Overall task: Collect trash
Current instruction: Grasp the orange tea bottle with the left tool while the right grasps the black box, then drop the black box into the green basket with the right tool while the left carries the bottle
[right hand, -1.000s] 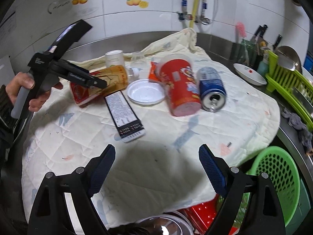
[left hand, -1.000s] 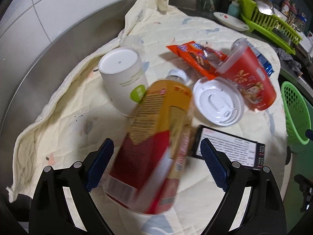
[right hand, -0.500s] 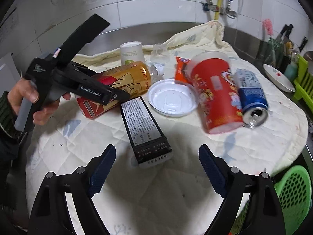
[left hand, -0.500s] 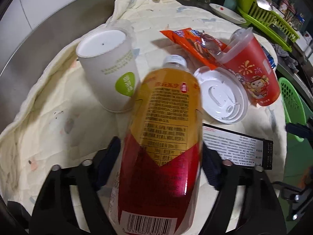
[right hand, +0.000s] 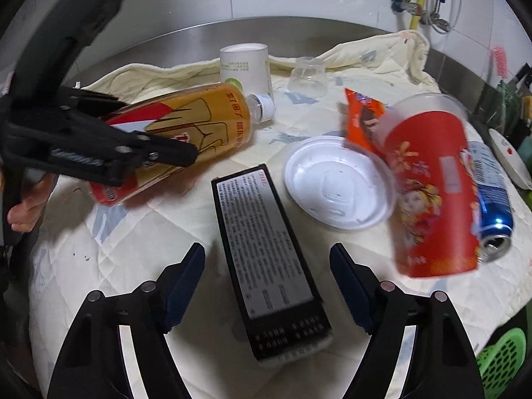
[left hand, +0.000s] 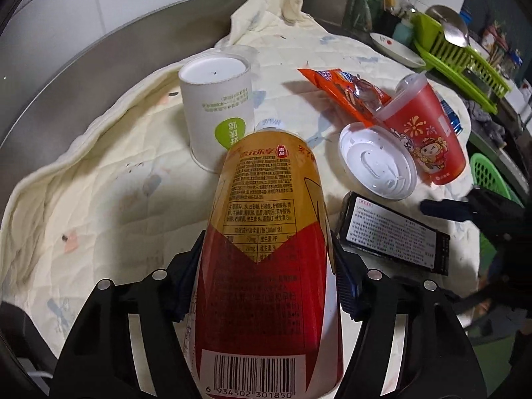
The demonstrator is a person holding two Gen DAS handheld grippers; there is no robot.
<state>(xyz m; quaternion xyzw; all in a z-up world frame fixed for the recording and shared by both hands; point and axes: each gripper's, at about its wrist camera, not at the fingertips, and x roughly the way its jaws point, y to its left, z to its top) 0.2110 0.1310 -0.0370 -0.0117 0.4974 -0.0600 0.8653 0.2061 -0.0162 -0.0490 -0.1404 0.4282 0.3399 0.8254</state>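
Observation:
A yellow-and-red drink bottle [left hand: 266,216] lies between the jaws of my left gripper [left hand: 266,266], which are closing, and both pads press its sides. In the right wrist view the same bottle [right hand: 186,123] has one left finger [right hand: 159,153] across it. My right gripper [right hand: 267,266] hovers low over a flat black box [right hand: 266,249] on the cream quilt [right hand: 133,232]. Its jaws are closing astride the box, and the pads stand clear of it. Other trash lies beyond: a white lid [right hand: 335,183], a tipped red cup [right hand: 429,193], a blue can [right hand: 492,199] and an orange wrapper [right hand: 362,116].
An upturned white paper cup [right hand: 244,63] and a small clear cup [right hand: 307,74] stand at the back of the quilt. A green basket [right hand: 502,362] sits below its right edge. A green dish rack [left hand: 459,53] and a plate [left hand: 395,50] are far right. A hand [right hand: 23,209] holds the left gripper.
My left gripper's jaws have come in onto the bottle. My right gripper has moved forward and down over the black box, and its jaws have narrowed.

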